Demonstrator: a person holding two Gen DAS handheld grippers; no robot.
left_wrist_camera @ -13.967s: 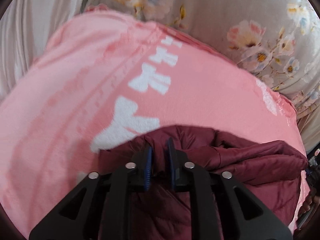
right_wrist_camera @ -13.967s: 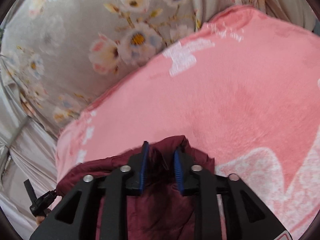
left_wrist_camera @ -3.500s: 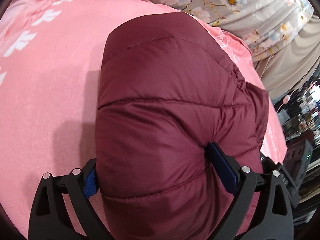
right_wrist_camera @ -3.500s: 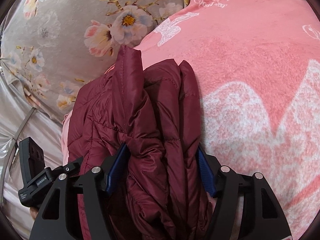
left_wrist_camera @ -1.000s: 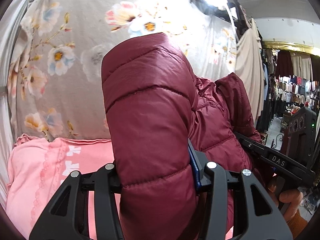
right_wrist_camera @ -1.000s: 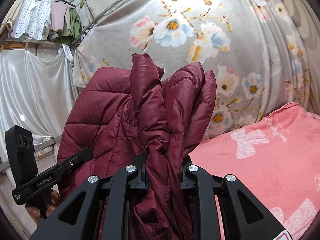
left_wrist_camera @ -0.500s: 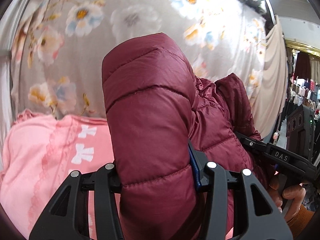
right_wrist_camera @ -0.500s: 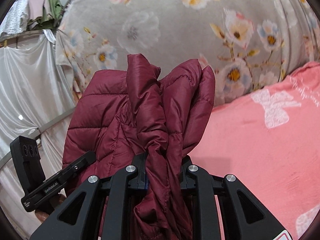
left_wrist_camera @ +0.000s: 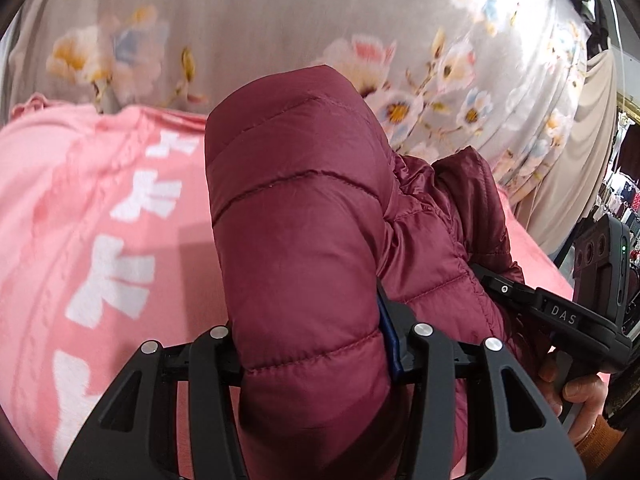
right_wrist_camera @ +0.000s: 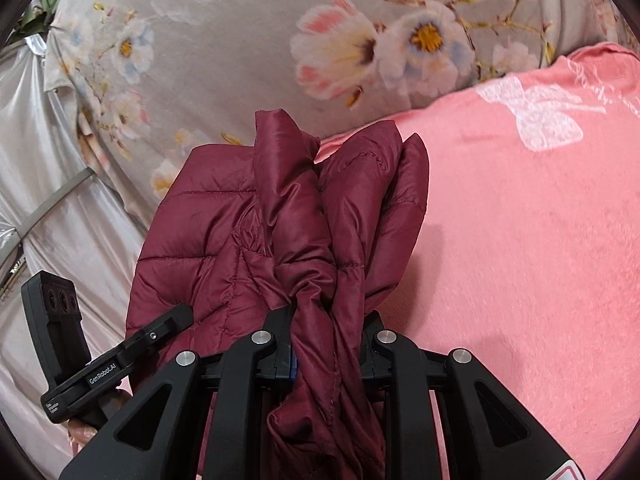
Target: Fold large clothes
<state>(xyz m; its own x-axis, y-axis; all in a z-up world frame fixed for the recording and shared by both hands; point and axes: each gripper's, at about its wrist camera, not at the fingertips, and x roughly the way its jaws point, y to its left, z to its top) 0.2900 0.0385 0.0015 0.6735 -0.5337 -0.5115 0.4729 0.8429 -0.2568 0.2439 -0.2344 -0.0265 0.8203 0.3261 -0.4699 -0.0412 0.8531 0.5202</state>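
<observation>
Both grippers raised side by side over pink blanket (left_wrist_camera: 100, 208). Left gripper (left_wrist_camera: 312, 344) & right gripper (right_wrist_camera: 326, 340) each clamp bunched maroon jacket (left_wrist_camera: 296, 216), folds standing upright, long axis away from cams.

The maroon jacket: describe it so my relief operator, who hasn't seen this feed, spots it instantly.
Find the pink blanket with white bow prints, spread in front of the grey floral curtain. Above it, the left gripper and right gripper both clamp the maroon jacket. It is the only dark, glossy, quilted puffer fabric here.
</observation>
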